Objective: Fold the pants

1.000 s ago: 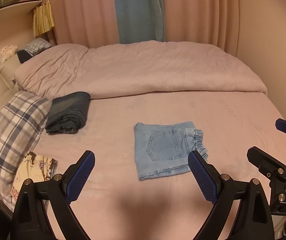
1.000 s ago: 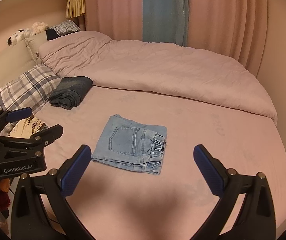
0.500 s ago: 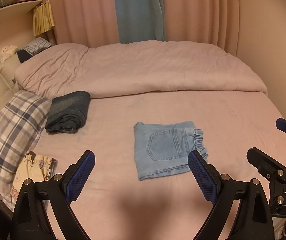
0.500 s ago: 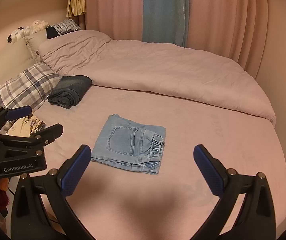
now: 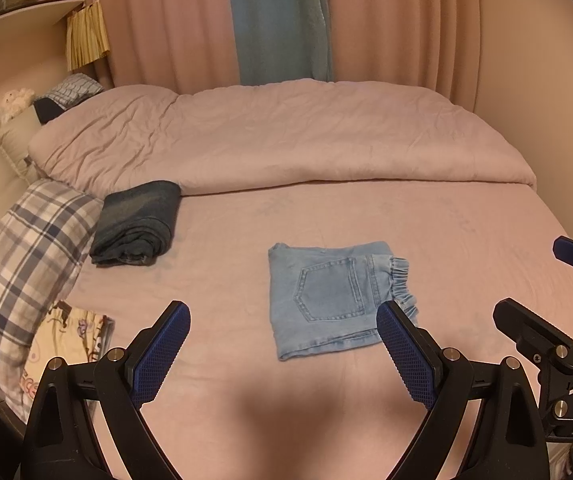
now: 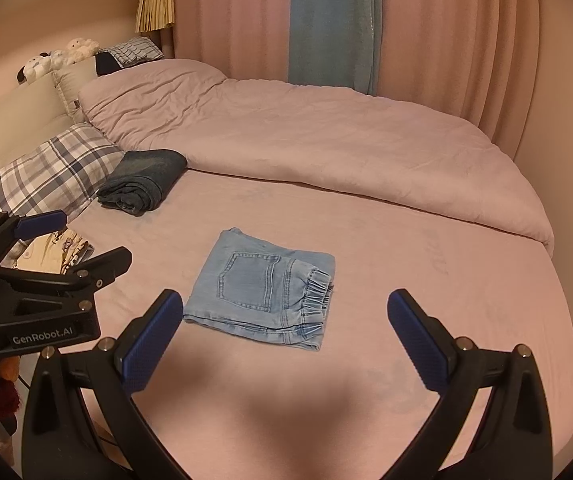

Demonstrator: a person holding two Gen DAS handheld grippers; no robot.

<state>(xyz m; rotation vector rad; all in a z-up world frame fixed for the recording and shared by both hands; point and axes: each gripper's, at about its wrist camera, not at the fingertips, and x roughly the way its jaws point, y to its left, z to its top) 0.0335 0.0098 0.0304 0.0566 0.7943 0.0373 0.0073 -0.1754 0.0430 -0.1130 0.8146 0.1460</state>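
Light blue denim pants (image 5: 328, 298) (image 6: 264, 286) lie folded into a small rectangle on the pink bed sheet (image 5: 446, 240), back pocket up, elastic cuffs at the right. My left gripper (image 5: 282, 350) is open above the sheet, just short of the pants' near edge, holding nothing. My right gripper (image 6: 284, 338) hangs open too, nearer than the pants, nothing between its fingers. Each gripper shows at the side of the other's view: the right gripper (image 5: 534, 292) and the left gripper (image 6: 82, 240).
Dark folded jeans (image 5: 138, 224) (image 6: 142, 180) lie at the back left beside a plaid pillow (image 5: 18, 260) (image 6: 46, 172). A pink duvet (image 5: 270, 136) covers the far half of the bed. A patterned cloth (image 5: 66, 340) lies at the left edge. Curtains (image 5: 278, 20) hang behind.
Nothing has visibly changed in the left wrist view. The right wrist view has shifted a little, with the pants slightly lower and left in frame. Both grippers stay open.
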